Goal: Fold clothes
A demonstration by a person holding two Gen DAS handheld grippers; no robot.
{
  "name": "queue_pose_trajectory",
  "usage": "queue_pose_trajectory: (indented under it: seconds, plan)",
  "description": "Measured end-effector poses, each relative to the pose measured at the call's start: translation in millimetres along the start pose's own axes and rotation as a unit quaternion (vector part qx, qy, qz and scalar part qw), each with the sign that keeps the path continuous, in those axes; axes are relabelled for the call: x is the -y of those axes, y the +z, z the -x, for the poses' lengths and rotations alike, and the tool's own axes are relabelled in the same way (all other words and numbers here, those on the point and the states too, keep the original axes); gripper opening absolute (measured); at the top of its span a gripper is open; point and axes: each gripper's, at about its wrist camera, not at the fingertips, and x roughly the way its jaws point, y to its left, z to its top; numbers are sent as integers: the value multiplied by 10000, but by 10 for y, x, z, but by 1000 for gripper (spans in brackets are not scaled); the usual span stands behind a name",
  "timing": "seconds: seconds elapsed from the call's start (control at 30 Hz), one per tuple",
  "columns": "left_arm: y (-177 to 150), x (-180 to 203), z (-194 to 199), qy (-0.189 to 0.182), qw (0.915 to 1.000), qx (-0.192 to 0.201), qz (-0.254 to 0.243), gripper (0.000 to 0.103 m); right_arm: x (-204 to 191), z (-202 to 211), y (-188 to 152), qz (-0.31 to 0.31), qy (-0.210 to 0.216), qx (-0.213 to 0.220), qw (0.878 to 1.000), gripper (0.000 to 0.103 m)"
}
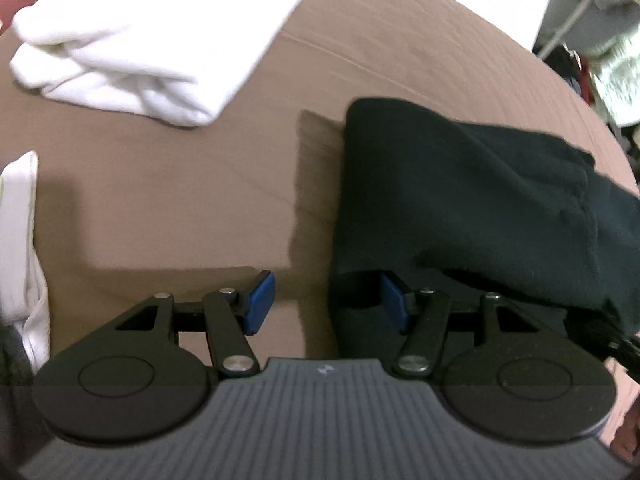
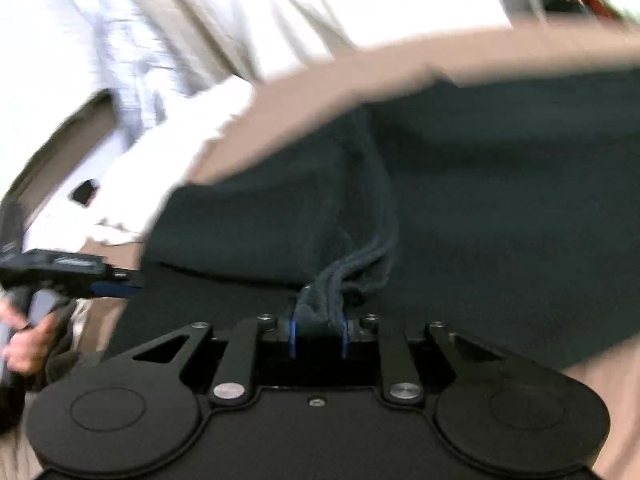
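Note:
A black garment (image 1: pixel 460 192) lies on the brown bed cover (image 1: pixel 160 208). My left gripper (image 1: pixel 328 306) stands open at the garment's near left corner. The cloth's edge drapes over the right pad (image 1: pixel 394 306) and fills part of the gap, while the left pad (image 1: pixel 262 302) stays bare over the cover. In the right wrist view my right gripper (image 2: pixel 318 334) is shut on a bunched, thick seam of the black garment (image 2: pixel 500 208), which rises in a ridge from the jaws. The left gripper (image 2: pixel 114 288) shows at the left edge there, held by a hand (image 2: pixel 28 344).
A folded white cloth (image 1: pixel 132 52) lies at the back left of the bed, and another white piece (image 1: pixel 20 240) sits at the left edge. Cluttered racks and clothes (image 1: pixel 600 48) stand beyond the bed's right side. White fabric (image 2: pixel 168 168) lies left of the black garment.

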Motion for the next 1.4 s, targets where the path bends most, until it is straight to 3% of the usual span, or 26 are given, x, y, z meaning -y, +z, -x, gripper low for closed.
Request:
queue_pose_trajectory:
  seconds: [0.07, 0.13, 0.2, 0.27, 0.37, 0.47, 0.53, 0.6, 0.7, 0.77, 0.83, 0.87, 0.93, 1.03, 1.07, 1.1, 1.13, 1.17, 1.27, 1.3, 1.4]
  plan:
    - [15, -35, 14, -208, 9997, 9, 152, 57, -86, 89, 89, 289, 125, 164, 9994, 22]
    - [19, -41, -21, -412, 9989, -73, 226, 57, -38, 80, 102, 132, -69, -37, 9999, 21]
    - [-35, 32, -114, -330, 9992, -224, 91, 58, 41, -93, -1, 128, -614, -434, 9971, 26]
    - [-102, 124, -202, -155, 9992, -351, -107, 60, -82, -203, -117, 488, -1049, -432, 9923, 28]
    - [-103, 201, -162, -12, 9991, -320, -284, 60, -304, -218, -146, 1300, -1339, -417, 9815, 32]
    - [-96, 176, -108, -34, 9993, -254, -286, 60, -266, -106, -62, 1407, -1347, -441, 9799, 39]
    - [-100, 165, -45, -351, 9987, -186, -308, 60, -222, -36, -53, 1334, -1398, -361, 9805, 47]
    - [-100, 158, 28, -692, 9974, -71, -175, 61, -201, 33, -110, 1358, -1410, -289, 9802, 48]
    - [-108, 270, 144, -262, 9976, 313, -555, 61, -207, 238, -145, 1650, -1472, -83, 9752, 47]
    - [-169, 419, 250, 589, 9896, 731, -1092, 62, -255, 316, -12, 1743, -1577, 224, 9717, 48]
    - [-221, 530, 326, 1175, 9762, 1071, -1478, 63, -144, 312, 216, 1171, -1127, 409, 9859, 48]
    - [-208, 557, 345, 1233, 9739, 1130, -1534, 63, -88, 310, 330, 882, -899, 500, 9908, 48]
    - [-55, 556, 345, 849, 9828, 972, -1324, 63, 25, 288, 552, 315, -441, 641, 9965, 48]
    - [351, 589, 245, 139, 9946, 700, -748, 63, 239, -132, 769, -246, 211, -34, 9995, 48]
    - [479, 597, 195, 60, 9965, 603, -580, 63, 300, -266, 833, -394, 398, -239, 9981, 48]
    - [576, 600, 144, 87, 9974, 583, -409, 63, 295, -351, 848, -286, 384, -312, 9984, 42]
    - [617, 593, 117, 89, 9968, 748, -282, 63, 283, -429, 862, -156, 383, -376, 9984, 12]
    - [614, 574, 115, 9, 9942, 1058, -189, 61, 226, -454, 873, 118, 472, -370, 9981, 2]
    - [421, 466, 197, -1010, 9770, 1873, -169, 64, 19, -388, 983, 1026, 457, 26, 9937, 3]
    - [360, 444, 212, -1232, 9732, 1926, -240, 65, 9, -343, 1063, 1112, 421, 135, 9928, 2]
    - [280, 421, 151, -1251, 9787, 1583, -393, 66, 24, -261, 1314, 1332, 278, 309, 9902, 2]
